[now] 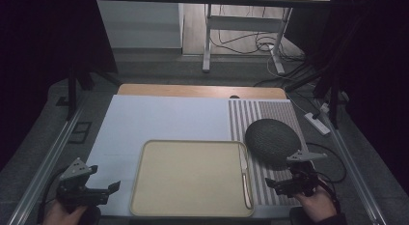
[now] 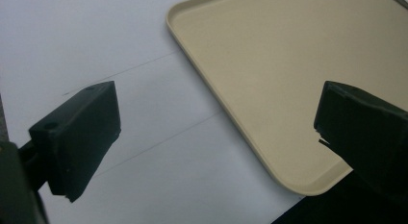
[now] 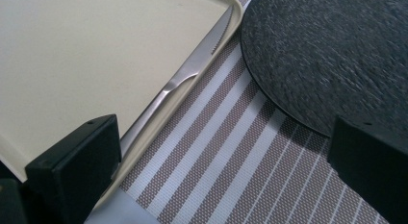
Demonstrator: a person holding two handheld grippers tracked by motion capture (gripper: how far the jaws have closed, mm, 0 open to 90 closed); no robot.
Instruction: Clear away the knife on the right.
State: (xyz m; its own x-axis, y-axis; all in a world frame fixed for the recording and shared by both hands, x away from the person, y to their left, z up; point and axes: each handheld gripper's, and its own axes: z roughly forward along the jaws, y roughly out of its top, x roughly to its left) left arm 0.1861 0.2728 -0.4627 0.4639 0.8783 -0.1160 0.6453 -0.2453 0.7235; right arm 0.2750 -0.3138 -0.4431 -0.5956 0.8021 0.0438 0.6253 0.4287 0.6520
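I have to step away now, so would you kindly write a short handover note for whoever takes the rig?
Left gripper: open, holding nothing, over the white sheet left of the beige tray.
Right gripper: open, holding nothing, over the striped mat.
Knife lies in the tray along its right rim. Dark round plate sits on the mat.
Done: nothing gripped yet.
Left: probably take the knife, nearest the right gripper.

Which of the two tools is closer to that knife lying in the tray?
The right. The right tool sits just beside the tray's right edge, where the knife lies. The left tool is across the tray, off its left edge.
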